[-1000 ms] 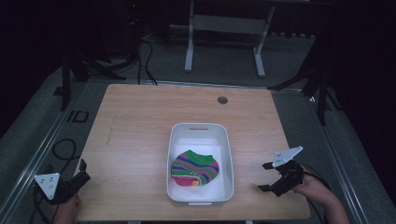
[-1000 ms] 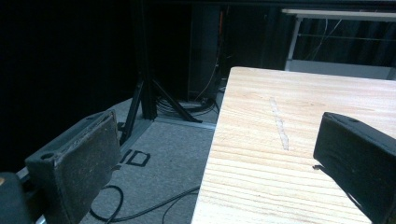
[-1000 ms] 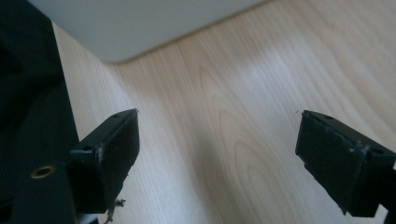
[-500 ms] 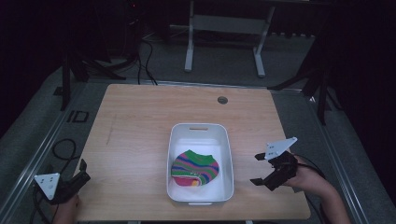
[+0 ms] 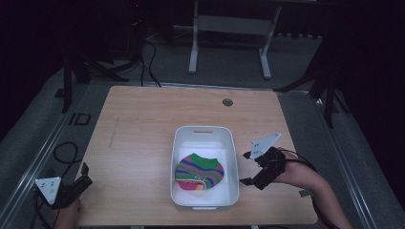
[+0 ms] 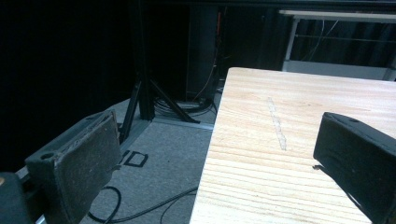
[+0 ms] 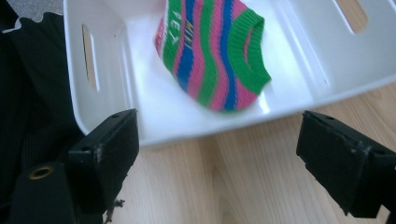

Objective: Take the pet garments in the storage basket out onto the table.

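A folded knit garment (image 5: 199, 171) (image 7: 212, 56) striped green, pink and blue lies in a white plastic bin (image 5: 204, 135) (image 7: 112, 88) in the near middle of the wooden table (image 5: 138, 138). My right gripper (image 5: 247, 168) (image 7: 219, 158) hovers just right of the bin, jaws open wide and facing its long side wall, nothing held. My left gripper (image 5: 85, 174) (image 6: 219, 154) rests at the table's near left corner, open and empty, one jaw over the floor and one over the table edge.
A round cable hole (image 5: 228, 102) sits near the table's far edge. A pale scratch (image 6: 278, 126) marks the wood ahead of the left gripper. Cables (image 5: 64, 152) and stand legs (image 5: 229, 28) lie on the grey floor around the table.
My right gripper has moved left and a little toward the bin, closing on its right wall. The left gripper has stayed in place.
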`<state>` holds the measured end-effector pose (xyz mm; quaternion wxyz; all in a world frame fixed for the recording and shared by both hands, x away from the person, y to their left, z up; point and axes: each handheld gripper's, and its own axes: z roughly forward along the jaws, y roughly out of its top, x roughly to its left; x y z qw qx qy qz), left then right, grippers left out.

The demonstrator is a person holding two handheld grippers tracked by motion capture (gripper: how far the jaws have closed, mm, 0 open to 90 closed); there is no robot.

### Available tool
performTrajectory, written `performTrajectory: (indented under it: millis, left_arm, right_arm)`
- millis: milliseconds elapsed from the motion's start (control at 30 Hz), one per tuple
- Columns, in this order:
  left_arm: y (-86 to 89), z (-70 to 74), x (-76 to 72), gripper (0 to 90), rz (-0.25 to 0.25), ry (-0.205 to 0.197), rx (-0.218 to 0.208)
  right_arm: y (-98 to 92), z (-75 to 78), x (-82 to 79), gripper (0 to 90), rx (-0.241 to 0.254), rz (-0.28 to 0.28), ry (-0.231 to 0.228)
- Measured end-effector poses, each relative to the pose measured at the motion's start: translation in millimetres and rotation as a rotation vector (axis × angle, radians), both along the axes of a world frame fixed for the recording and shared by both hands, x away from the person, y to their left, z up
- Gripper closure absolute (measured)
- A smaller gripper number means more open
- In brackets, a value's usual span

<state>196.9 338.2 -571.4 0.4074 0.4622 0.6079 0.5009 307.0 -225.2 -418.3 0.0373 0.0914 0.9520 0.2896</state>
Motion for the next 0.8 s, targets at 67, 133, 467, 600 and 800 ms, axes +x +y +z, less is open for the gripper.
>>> performTrajectory:
  millis: [67,133,467,600,800]
  left_arm:
    - [0.1,0.0,0.0,1.2,-0.001,0.0,-0.001]
    - [0.3,0.0,-0.1,1.2,-0.002,0.0,-0.001]
    - [0.3,0.0,-0.2,1.2,-0.008,-0.002,-0.001]
    - [0.3,-0.1,-0.3,1.1,-0.009,-0.004,-0.003]
    - [0.7,-0.1,-0.6,1.2,-0.012,-0.004,-0.006]
  right_arm:
    - [5.0,-0.4,1.0,12.8,-0.001,0.005,0.004]
    - [16.6,-1.3,3.0,13.2,-0.022,0.029,0.009]
    - [54.4,-9.9,9.7,13.9,-0.059,0.096,0.024]
    - [69.7,-15.9,11.7,14.5,-0.07,0.126,0.039]
    - [95.0,-23.2,13.0,16.2,-0.088,0.178,0.054]
